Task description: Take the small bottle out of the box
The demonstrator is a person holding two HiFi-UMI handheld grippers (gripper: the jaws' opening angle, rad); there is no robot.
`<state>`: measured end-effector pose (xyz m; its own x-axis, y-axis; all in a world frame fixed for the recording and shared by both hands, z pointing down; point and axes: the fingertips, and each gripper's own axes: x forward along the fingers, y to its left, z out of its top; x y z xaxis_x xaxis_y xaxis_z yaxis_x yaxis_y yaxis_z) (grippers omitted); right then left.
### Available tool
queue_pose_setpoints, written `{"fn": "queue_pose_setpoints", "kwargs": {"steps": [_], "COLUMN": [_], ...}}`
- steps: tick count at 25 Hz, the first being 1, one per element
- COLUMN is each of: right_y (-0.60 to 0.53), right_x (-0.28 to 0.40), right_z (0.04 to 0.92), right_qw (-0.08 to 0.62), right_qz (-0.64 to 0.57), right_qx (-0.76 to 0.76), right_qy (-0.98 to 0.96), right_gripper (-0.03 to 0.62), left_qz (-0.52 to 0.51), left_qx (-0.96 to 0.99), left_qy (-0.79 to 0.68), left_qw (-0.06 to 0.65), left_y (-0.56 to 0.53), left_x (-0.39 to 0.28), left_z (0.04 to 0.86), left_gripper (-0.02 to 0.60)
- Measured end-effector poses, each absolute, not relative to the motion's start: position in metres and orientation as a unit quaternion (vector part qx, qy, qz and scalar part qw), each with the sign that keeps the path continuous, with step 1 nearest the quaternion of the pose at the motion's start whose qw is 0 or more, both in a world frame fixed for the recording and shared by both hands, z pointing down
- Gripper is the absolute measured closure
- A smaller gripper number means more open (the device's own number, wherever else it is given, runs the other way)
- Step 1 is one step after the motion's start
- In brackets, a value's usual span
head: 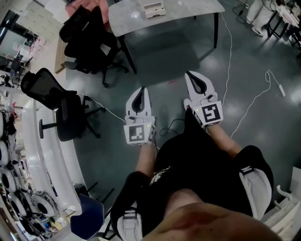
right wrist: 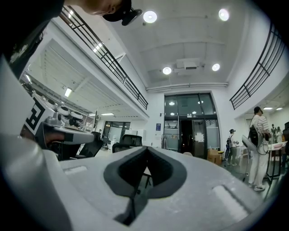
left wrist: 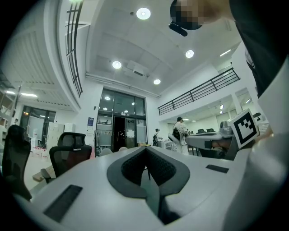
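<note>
One pale box (head: 154, 8) sits on the grey table (head: 188, 14) at the top edge of the head view. It is judged to be the task's box. The small bottle cannot be seen in any view, so its long axis cannot be told.

The box lies ahead of both claws and well apart from them. The left gripper (head: 140, 90) lines up with it more closely sideways; the right gripper (head: 190, 75) reaches slightly further forward. Neither is clearly nearer.

Both claws are closed and empty, with the pads meeting at the tips (left wrist: 146, 151) (right wrist: 145, 151).

Open floor (head: 164, 61) lies between the person and the table edge. Two office chairs (head: 89, 37) (head: 59, 101) stand to the left, and a cable (head: 254, 101) trails to the right.
</note>
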<state>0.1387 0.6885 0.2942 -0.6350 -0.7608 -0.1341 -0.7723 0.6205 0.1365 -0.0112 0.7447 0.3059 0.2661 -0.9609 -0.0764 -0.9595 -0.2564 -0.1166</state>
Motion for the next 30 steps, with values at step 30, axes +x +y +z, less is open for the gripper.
{"fn": "queue_pose_setpoints", "kwargs": {"steps": [30], "right_y": [0.391], "right_x": [0.155], "right_z": [0.271], "right_qw": [0.048], "right_qz": [0.105], "right_qx": [-0.377], "right_qy": [0.919], "right_gripper": [0.600], "left_qz": [0.009], "left_qx": [-0.780], "left_qy": [0.622], "left_qw": [0.071], "left_y": [0.438], "left_x": [0.020], "left_z": [0.276], "left_gripper": [0.569]}}
